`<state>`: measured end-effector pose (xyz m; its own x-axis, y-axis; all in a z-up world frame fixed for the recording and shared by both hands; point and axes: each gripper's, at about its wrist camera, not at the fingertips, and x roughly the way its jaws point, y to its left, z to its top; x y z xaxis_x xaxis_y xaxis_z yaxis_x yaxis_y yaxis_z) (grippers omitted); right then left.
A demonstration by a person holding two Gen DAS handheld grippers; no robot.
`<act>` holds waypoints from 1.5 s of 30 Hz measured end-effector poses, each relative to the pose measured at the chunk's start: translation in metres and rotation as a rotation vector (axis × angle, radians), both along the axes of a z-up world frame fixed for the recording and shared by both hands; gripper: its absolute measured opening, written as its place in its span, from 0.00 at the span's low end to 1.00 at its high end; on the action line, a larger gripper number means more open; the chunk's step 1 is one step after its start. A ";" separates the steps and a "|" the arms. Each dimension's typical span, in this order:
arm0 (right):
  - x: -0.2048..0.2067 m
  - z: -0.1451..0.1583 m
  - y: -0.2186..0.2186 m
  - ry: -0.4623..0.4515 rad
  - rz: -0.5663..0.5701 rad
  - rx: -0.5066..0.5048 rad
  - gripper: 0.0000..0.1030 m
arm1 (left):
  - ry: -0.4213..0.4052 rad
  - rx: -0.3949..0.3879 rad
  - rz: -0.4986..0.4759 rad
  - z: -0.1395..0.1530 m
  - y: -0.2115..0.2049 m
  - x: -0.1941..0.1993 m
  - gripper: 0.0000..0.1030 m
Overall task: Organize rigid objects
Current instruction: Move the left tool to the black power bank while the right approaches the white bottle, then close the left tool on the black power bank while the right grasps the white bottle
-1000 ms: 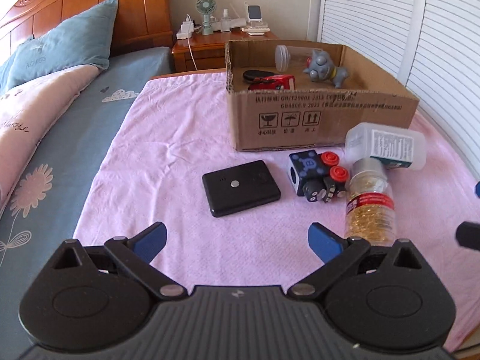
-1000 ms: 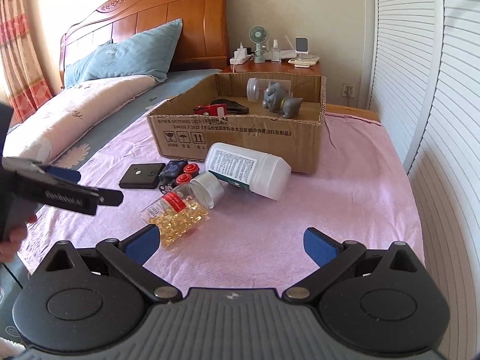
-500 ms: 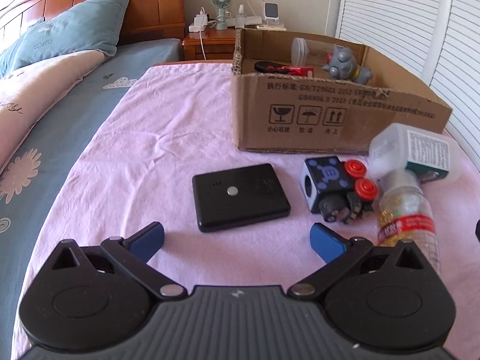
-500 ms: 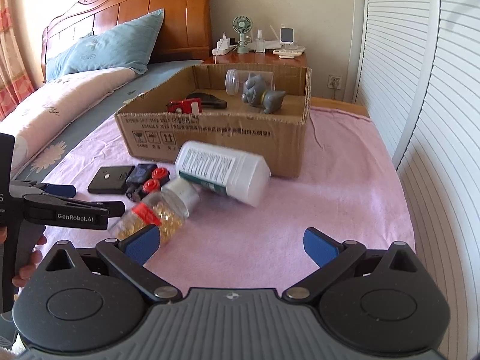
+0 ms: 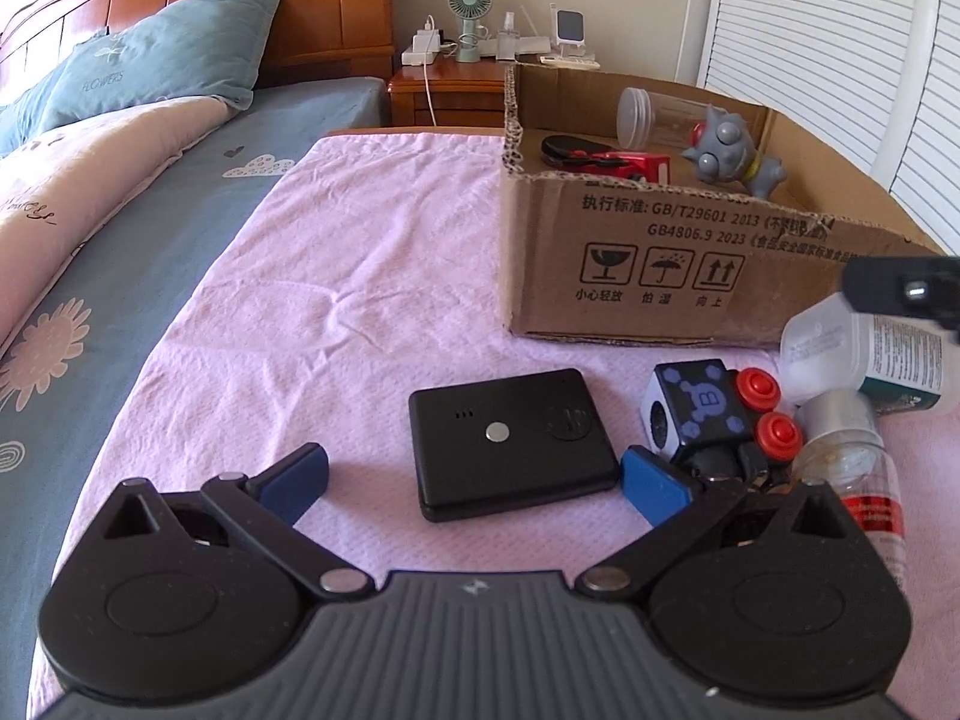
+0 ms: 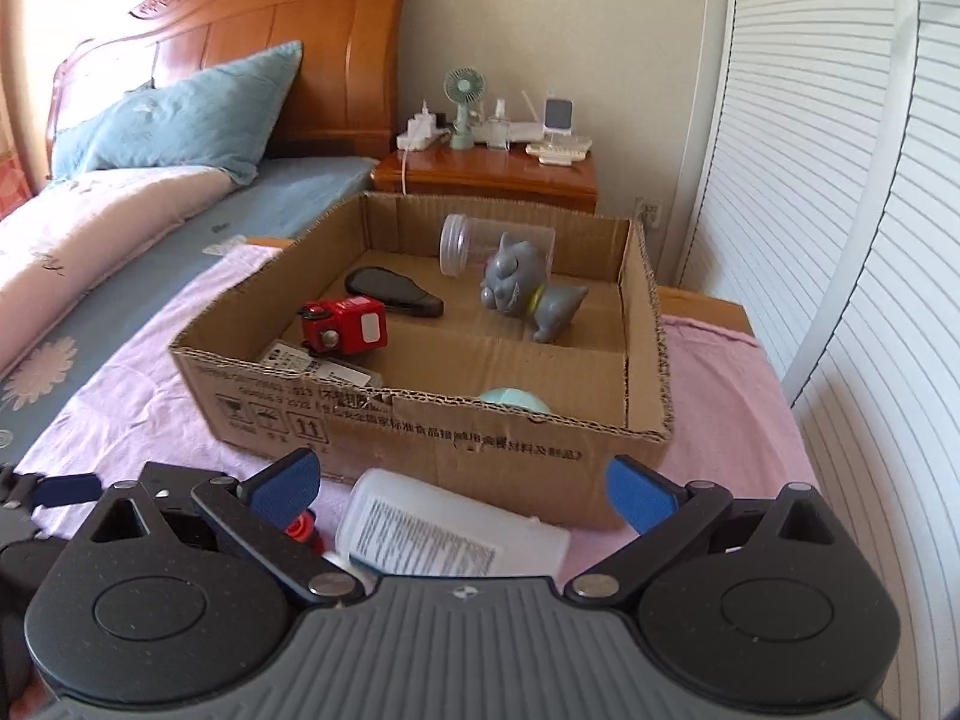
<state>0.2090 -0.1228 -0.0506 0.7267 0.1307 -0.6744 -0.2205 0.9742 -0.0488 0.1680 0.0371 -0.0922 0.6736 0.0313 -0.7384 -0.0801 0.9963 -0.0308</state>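
Note:
My left gripper [image 5: 474,480] stands open low over the pink cloth, its blue pads on either side of a flat black device [image 5: 513,441]. Right of that device lie a black cube toy with red buttons [image 5: 711,414], a bottle of yellow capsules [image 5: 852,462] and a white bottle [image 5: 864,348]. My right gripper [image 6: 462,489] is open too, just above the white bottle [image 6: 444,531], in front of the cardboard box [image 6: 480,438]. Inside the box are a red cube [image 6: 345,324], a grey figurine [image 6: 528,288], a clear jar [image 6: 480,243] and a black case [image 6: 393,291].
A pink cloth [image 5: 336,300] covers this side of the bed. Pillows [image 5: 150,72] and the wooden headboard [image 6: 270,42] are at the left. A nightstand [image 6: 492,171] with a small fan stands behind the box. Slatted white doors [image 6: 840,240] run close along the right.
Both grippers have moved forward and lower. The black device now sits between the left gripper's pads, and the white bottle lies right under the right gripper. Both stay open.

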 end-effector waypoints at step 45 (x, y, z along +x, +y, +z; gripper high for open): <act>-0.034 -0.055 -0.063 0.107 -0.027 -0.018 1.00 | -0.042 0.008 0.002 -0.004 0.022 -0.003 1.00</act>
<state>0.1748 -0.1861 -0.1051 0.6531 0.0993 -0.7507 -0.1996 0.9789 -0.0441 0.1652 0.0591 -0.0961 0.7043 0.0386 -0.7089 -0.0808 0.9964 -0.0260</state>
